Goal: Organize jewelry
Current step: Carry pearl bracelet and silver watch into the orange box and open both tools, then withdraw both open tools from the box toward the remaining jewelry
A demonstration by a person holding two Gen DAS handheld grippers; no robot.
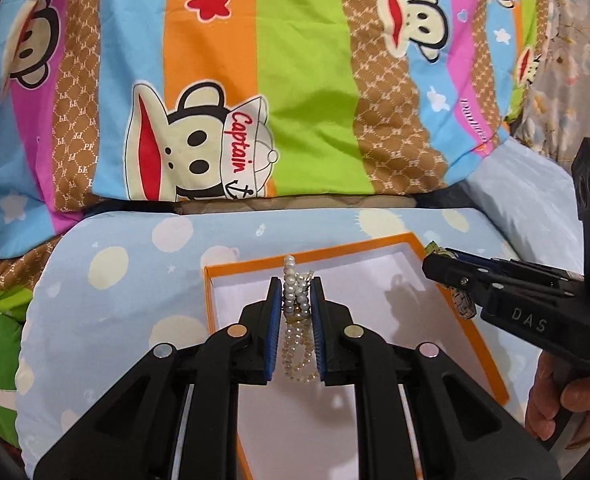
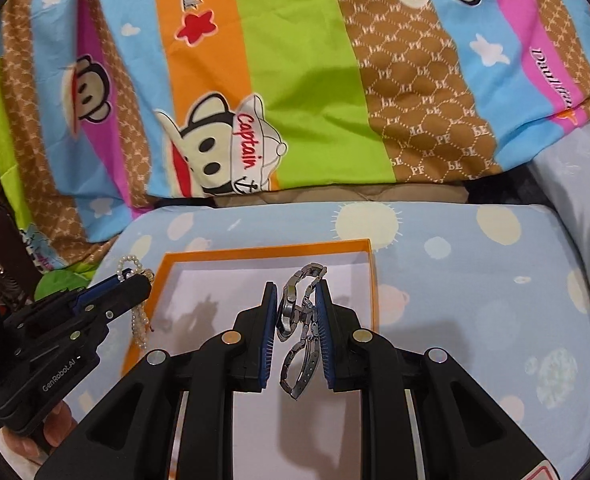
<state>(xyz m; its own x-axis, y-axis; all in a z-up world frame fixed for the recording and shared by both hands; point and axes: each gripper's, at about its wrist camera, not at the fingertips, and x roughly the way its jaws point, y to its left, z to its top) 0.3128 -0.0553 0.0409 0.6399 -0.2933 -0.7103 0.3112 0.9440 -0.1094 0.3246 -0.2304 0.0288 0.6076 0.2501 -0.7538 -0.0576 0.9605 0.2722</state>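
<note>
The white pearl-bead strand [image 1: 297,312] hung clamped in the left gripper [image 1: 298,292], and the silver metal-link wristwatch [image 2: 301,328] in the right gripper [image 2: 297,300], both above the white-lined orange cardboard box [image 1: 491,364]. Risk: loose loops dangling below the pads could snag the box rim or slip free, landing on the soft spotted blue cushion [image 2: 455,280] beyond the grippers.

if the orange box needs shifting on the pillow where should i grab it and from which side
Grip the orange box by its thin upright right wall, coming from above with one finger inside and one outside. It is open-topped and shallow, and that side lies clear of the left gripper with its pearl bracelet.
</note>
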